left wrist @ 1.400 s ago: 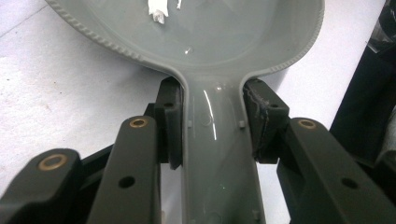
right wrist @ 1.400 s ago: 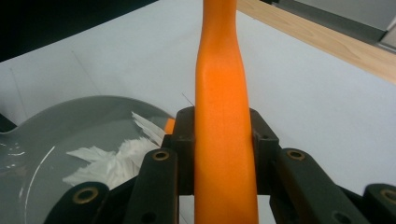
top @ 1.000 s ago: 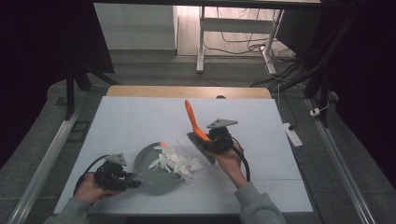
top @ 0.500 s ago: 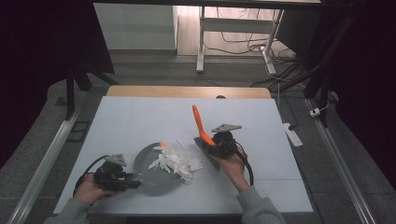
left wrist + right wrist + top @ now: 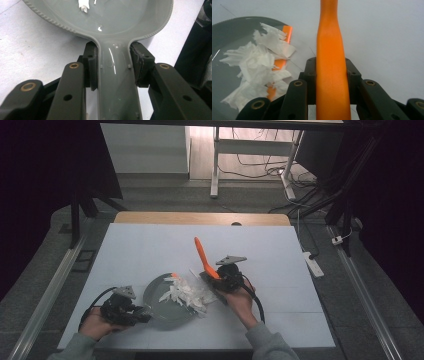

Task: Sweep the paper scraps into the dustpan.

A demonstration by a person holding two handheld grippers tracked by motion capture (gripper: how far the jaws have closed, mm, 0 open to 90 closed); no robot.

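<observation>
Overhead, pale grey table [image 5: 150, 245] amid a dark room.

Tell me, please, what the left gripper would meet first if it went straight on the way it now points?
The left gripper, shut on the grey dustpan's handle, points into the pan's bowl. Beyond it, the shredded white paper likely comes first, though depth is unclear.

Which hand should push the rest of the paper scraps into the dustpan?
Right. Its gripper holds the orange brush beside the paper scraps; the left gripper clamps the dustpan handle, steadying it.
</observation>
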